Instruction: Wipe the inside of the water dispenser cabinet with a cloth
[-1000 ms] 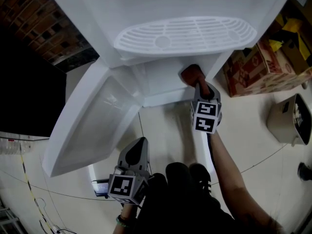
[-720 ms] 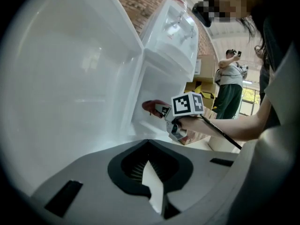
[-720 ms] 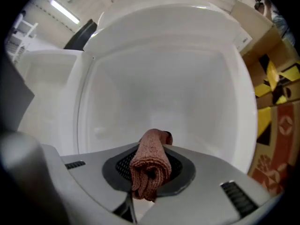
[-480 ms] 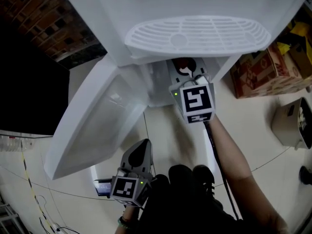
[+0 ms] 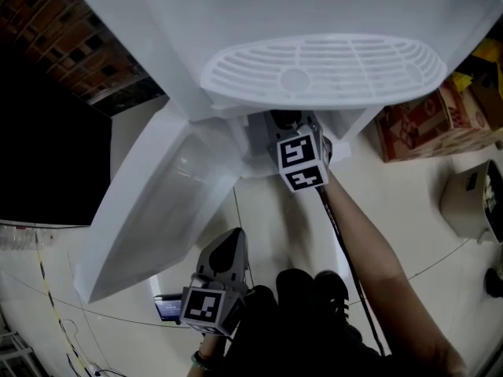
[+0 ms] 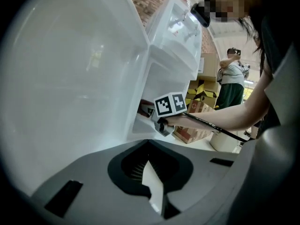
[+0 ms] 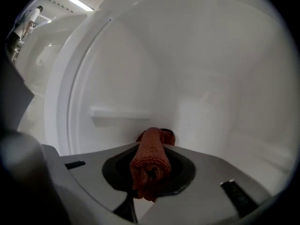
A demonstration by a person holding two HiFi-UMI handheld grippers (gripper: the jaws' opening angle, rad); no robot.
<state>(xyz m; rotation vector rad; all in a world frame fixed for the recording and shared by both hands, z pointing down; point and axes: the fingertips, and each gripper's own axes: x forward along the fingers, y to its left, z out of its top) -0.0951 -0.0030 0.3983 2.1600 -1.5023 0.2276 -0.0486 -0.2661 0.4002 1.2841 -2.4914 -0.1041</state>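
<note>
The white water dispenser has its lower cabinet open, with the door (image 5: 157, 203) swung out to the left. My right gripper (image 5: 289, 124) reaches into the cabinet under the drip tray (image 5: 322, 65), so its tips are mostly hidden in the head view. It is shut on a rolled red-brown cloth (image 7: 151, 158), whose far end lies near the cabinet's white back wall (image 7: 197, 78). The left gripper view shows the right gripper (image 6: 161, 116) and the cloth (image 6: 146, 108) at the cabinet mouth. My left gripper (image 5: 228, 238) hangs low by the person's legs, shut and holding nothing.
A shallow ledge (image 7: 119, 114) crosses the cabinet's back wall. Cardboard boxes (image 5: 416, 124) stand right of the dispenser, and a beige bin (image 5: 471, 199) sits further right. A small screen device (image 5: 169, 307) lies on the floor. Another person (image 6: 232, 78) stands in the background.
My right gripper carried the cloth from the cabinet's right front edge leftward and deeper under the drip tray. The left gripper has hardly moved.
</note>
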